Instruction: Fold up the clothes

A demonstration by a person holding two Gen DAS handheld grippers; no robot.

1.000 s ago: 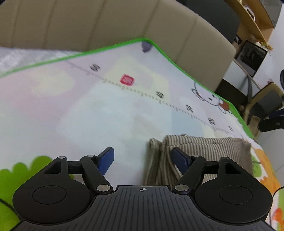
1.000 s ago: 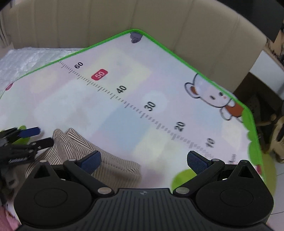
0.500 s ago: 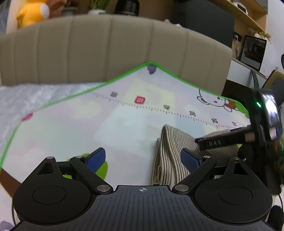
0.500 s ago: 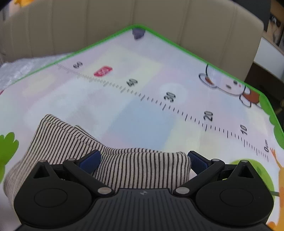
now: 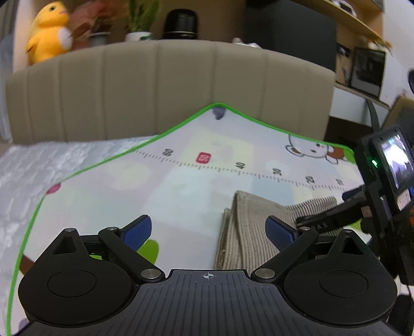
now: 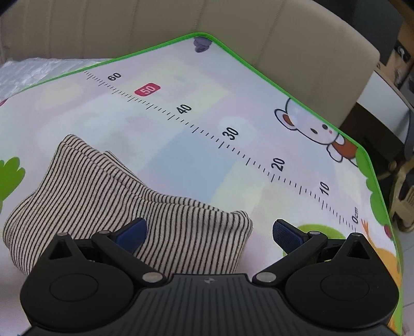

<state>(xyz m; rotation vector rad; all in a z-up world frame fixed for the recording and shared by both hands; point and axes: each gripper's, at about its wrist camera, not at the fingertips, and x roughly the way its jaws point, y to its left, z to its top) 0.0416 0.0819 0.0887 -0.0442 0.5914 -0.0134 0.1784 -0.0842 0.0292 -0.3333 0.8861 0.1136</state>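
A folded striped garment (image 6: 124, 206), beige with thin dark stripes, lies on a pastel play mat (image 6: 181, 144) edged in green. From the right wrist view it sits toward the lower left of the mat, below a printed ruler line (image 6: 233, 134) that runs diagonally with numbers from 0 to 60. The right gripper (image 6: 209, 231) hangs just over the garment's near right corner with its blue-tipped fingers (image 6: 132, 234) spread wide and nothing between them; its left finger is over the stripes, its right finger over bare mat. From the left wrist view the same garment (image 5: 248, 227) lies to the right of centre, its folded edge facing left. The left gripper (image 5: 209, 230) is also spread apart and empty, its right fingertip over the cloth and its left one over the mat. The body of the right gripper (image 5: 383, 186), with a small lit screen and a green light, shows at the right edge of that view. A cartoon bear (image 6: 310, 126) is printed near the mat's far right edge. Behind the mat stands a beige padded headboard (image 5: 165, 90), with a yellow plush duck (image 5: 46, 38) and potted plants (image 5: 137, 23) on the ledge above it.
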